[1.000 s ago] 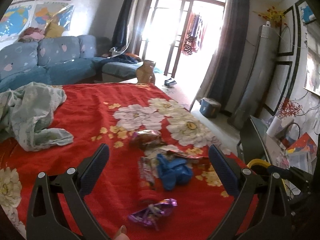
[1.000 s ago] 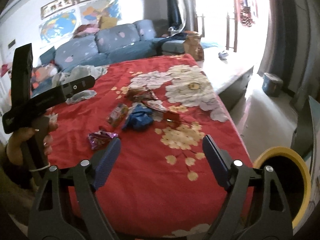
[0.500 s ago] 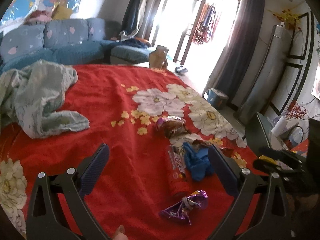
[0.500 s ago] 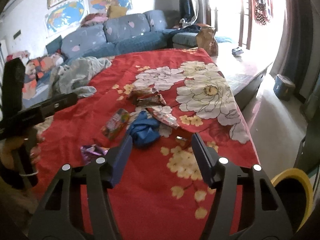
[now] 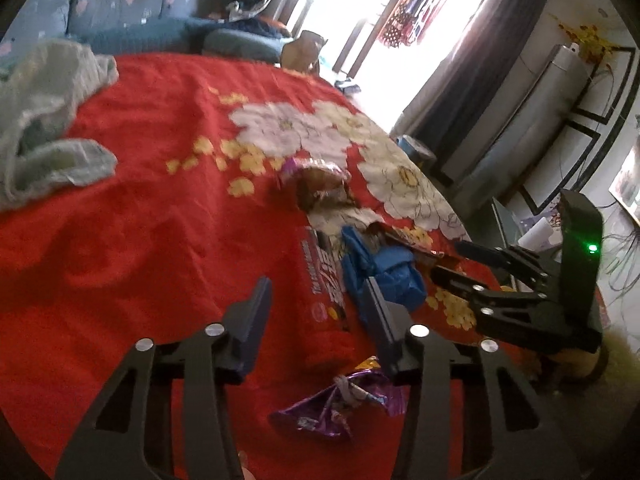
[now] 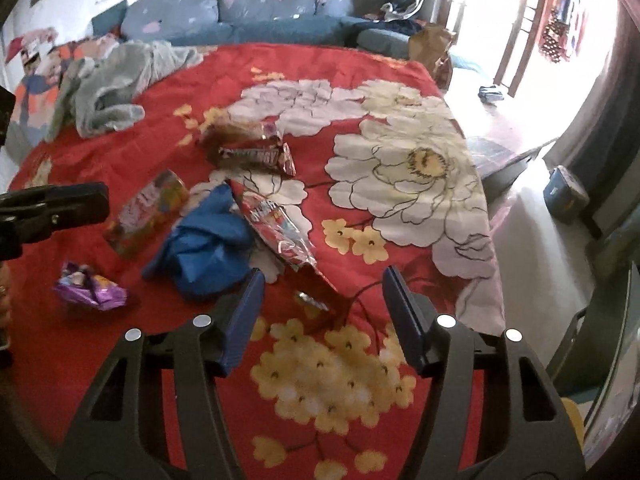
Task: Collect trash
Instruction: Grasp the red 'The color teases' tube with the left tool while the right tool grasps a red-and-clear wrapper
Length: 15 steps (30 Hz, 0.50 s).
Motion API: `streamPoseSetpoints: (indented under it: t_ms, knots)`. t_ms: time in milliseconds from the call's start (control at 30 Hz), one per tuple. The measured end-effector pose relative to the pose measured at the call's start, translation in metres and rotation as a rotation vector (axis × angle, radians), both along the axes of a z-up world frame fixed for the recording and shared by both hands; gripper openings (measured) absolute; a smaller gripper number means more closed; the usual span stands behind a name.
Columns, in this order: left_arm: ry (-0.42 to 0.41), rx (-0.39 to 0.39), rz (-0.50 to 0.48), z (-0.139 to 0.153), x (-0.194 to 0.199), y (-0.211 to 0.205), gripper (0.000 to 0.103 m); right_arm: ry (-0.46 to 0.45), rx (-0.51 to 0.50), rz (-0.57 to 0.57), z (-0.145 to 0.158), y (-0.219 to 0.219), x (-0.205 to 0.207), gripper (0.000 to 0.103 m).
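Trash lies scattered on a red floral bedspread (image 6: 400, 80): a crumpled blue bag (image 6: 208, 248) at the centre, a long red snack wrapper (image 6: 276, 228) touching its right edge, a dark chocolate-bar wrapper (image 6: 252, 154) farther back, a colourful packet (image 6: 148, 212) to its left, and a purple foil wrapper (image 6: 88, 290) nearest the left hand. Left tongs (image 5: 316, 308) — jaws closing, nothing pinched between them — hover above the cloth, the purple foil wrapper (image 5: 340, 404) just below them and the blue bag (image 5: 384, 268) beside the right finger. Right tongs (image 6: 324, 316) — spread, empty — hang over the bedspread near the red wrapper's tip. A grey-green garment (image 6: 116, 80) lies bunched at the far left; a blue sofa (image 6: 256, 12) stands behind the bed.
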<state>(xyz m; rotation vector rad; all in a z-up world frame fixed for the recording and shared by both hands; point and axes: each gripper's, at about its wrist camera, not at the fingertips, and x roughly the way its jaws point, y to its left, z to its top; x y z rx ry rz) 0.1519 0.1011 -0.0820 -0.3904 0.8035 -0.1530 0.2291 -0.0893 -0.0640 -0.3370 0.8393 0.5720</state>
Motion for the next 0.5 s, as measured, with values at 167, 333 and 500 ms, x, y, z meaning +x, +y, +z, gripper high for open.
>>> streamPoseSetpoints:
  t_ms: [167,333,500]
  knots:
    - [0.049,-0.02,-0.009,-0.012,0.008,-0.007,0.041,0.029,-0.023,0.024,-0.013,0.008,0.012,0.028]
    - [0.084,-0.011,-0.014,-0.019,0.014,-0.013,0.039,0.05,0.035,0.03,-0.014,0.006,0.007,0.002]
    - [0.1,0.007,-0.016,-0.025,0.019,-0.017,0.03,0.06,0.11,0.009,-0.009,-0.006,-0.005,0.0]
